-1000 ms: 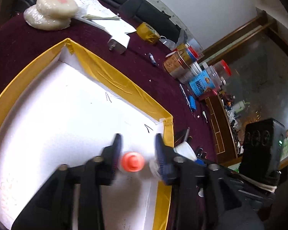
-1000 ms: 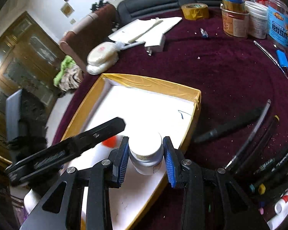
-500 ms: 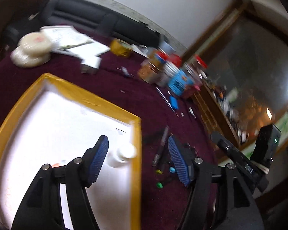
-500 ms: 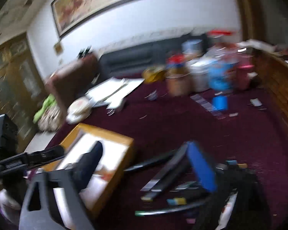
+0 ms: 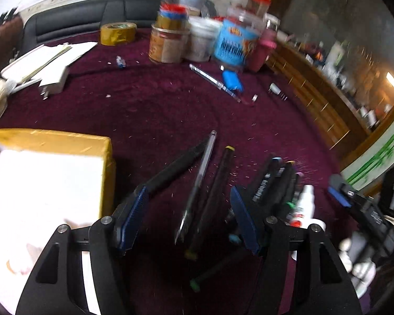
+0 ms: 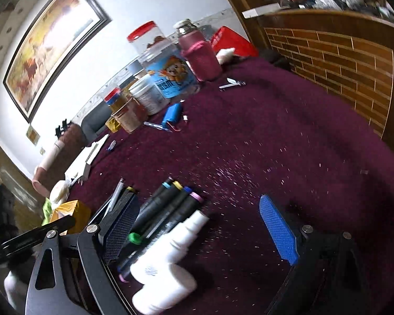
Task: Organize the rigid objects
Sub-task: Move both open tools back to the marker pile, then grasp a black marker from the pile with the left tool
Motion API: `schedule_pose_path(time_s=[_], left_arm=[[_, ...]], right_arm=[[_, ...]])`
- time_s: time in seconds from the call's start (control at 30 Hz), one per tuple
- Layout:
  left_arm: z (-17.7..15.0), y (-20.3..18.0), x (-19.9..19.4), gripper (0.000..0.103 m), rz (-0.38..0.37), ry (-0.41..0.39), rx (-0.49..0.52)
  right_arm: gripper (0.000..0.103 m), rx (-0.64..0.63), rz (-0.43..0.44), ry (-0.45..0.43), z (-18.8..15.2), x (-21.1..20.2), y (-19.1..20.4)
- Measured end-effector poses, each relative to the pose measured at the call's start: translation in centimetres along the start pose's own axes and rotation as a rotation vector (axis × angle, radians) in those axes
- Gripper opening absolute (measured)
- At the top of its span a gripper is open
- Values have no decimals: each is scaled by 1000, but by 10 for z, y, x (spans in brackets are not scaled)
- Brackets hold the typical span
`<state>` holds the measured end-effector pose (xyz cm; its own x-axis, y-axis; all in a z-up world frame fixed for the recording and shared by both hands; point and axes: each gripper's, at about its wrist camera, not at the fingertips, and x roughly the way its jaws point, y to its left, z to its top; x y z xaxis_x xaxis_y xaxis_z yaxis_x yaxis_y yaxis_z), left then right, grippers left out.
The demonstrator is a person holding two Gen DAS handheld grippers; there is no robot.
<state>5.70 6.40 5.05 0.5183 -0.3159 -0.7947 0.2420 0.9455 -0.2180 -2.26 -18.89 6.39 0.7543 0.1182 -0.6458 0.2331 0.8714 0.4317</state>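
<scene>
Four capped markers (image 6: 168, 210) and one white squeeze bottle (image 6: 165, 262) are seen lying side by side on the maroon cloth (image 6: 275, 144). Left gripper (image 5: 189, 218) and right gripper (image 6: 199, 231) are both held released, empty.

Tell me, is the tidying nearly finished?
Not nearly. The yellow-edged tray shows something small inside, too blurred to name. Both grippers, left and right, have open jaws holding nothing. Left over on the cloth: the markers, a clear pen and a white bottle.
</scene>
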Motion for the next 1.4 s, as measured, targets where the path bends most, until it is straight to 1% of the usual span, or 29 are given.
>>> schedule_pose_path(time_s=[0.03,0.1,0.17,0.2,0.23,0.27,0.3,0.33,0.37,0.5,0.6,0.73,0.8,0.87,0.93,1.03,1.07,1.17,1.3,1.4], left_arm=[[4,-4,11,63,37,16,24],[9,-6,30,63,82,38,51],[11,-7,42,65,125,46,67],[11,-12,48,66,163,50,107],[10,-16,51,67,178,59,131],[6,-22,54,66,213,74,179],[3,-26,51,58,206,60,199],[1,-27,49,38,200,66,206],[-2,-29,46,23,163,78,197],[-21,-29,30,21,112,97,167],[-41,-29,13,21,52,123,124],[-68,-36,-8,22,-10,148,102],[-74,-30,-16,22,-58,138,44],[-75,-22,-22,22,-95,102,-3],[-74,-16,-21,22,-78,89,-21],[-75,-13,-17,29,-75,93,-23],[-75,-15,-17,31,-59,88,-6],[-76,-23,-12,32,-23,96,38],[-70,-36,-8,32,59,64,108],[-69,-47,-6,30,109,20,180]], right_arm=[[90,12,7,0,-1,4,-7],[89,32,19,25,-4,10,-13],[89,37,44,18,-4,6,-15],[89,27,39,16,-4,7,-14],[89,20,42,26,-6,9,-15],[89,13,46,40,-6,12,-13],[89,7,42,45,-8,13,-13],[89,2,41,45,-9,13,-13],[89,-4,45,47,-9,13,-12],[89,0,44,65,-12,14,-14],[89,8,43,72,-12,15,-16],[89,9,38,82,-13,16,-16],[89,3,35,84,-13,17,-15],[89,0,33,87,-13,17,-14],[89,-1,33,88,-13,17,-14],[89,1,33,88,-13,17,-14],[89,0,33,88,-13,17,-14],[89,-3,30,88,-14,17,-14],[89,-3,30,89,-14,17,-14],[89,-3,30,89,-14,17,-14]])
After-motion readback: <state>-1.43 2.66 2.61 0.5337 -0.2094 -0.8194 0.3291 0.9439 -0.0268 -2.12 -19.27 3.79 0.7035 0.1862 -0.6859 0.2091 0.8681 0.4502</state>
